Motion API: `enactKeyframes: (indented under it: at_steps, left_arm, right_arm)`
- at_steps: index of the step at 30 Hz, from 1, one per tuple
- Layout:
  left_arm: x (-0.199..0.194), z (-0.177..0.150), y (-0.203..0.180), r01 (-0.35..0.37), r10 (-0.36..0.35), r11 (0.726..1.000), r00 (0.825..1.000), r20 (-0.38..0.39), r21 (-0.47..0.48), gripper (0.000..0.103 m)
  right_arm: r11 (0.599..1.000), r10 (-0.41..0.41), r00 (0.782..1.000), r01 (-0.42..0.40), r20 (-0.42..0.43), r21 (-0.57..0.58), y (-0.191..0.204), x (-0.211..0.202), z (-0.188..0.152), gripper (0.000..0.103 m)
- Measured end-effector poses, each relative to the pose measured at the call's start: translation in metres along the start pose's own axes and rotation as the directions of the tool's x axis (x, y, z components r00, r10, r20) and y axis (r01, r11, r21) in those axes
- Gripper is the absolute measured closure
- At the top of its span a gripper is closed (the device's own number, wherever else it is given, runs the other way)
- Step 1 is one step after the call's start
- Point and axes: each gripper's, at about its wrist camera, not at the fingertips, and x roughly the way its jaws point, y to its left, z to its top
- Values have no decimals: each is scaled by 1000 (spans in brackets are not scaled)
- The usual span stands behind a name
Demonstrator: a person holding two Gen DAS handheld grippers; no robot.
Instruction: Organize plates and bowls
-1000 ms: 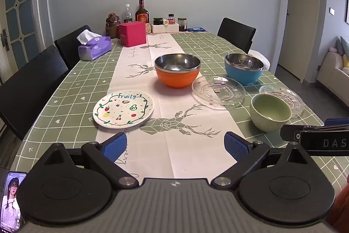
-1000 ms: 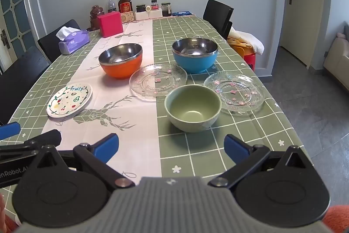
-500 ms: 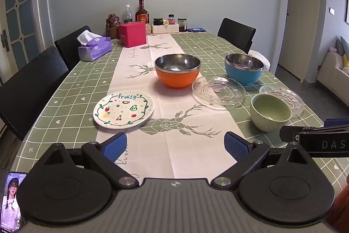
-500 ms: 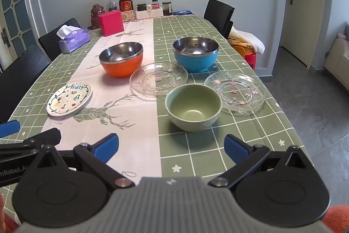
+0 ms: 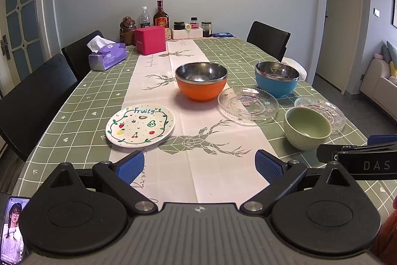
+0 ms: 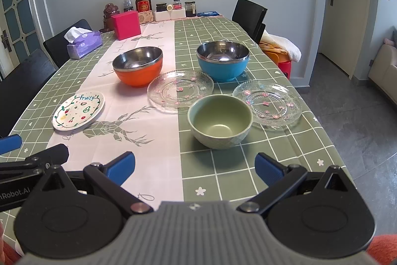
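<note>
Both grippers are hanging over the near edge of the table (image 6: 285, 61), nothing picked up yet. Left gripper (image 5: 199, 167) is spread wide and empty; right gripper (image 6: 194, 165) likewise, nothing between its blue pads.

Layout:
- Green bowl (image 6: 220, 121) is sitting nearest the right gripper, just beside the right glass plate (image 6: 269, 102); whether their rims are touching, I cannot tell.
- Middle glass plate (image 6: 180, 89) is lying just beyond the green bowl, between the orange bowl (image 6: 138, 65) and blue bowl (image 6: 222, 60), both further back.
- Fruit plate (image 5: 140, 124) is sitting alone on the left, nearest the left gripper.

Risks I'm seeing:
- The glass plates are lying flat and thin-rimmed, so a pad is likely skating over the edge instead of getting under it, pushing the plate across the cloth.
- Going for the green bowl from the right, a finger is likely clipping the right glass plate and nudging it toward the right table edge, which is close.
- Pinching a smooth, curved bowl wall, the grip may slip; glass or ceramic dropped here is probably chipping.
- Both grippers are working side by side and could collide.
</note>
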Motion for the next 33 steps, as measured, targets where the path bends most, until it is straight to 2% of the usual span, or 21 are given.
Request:
enactKeyframes:
  at_steps: [33]
  left_arm:
    - [1, -1, 0, 5, -5, 1000, 1000, -6, -1, 0]
  right_arm:
    - [1000, -6, 1000, 6, -18, -4, 3, 4, -1, 3]
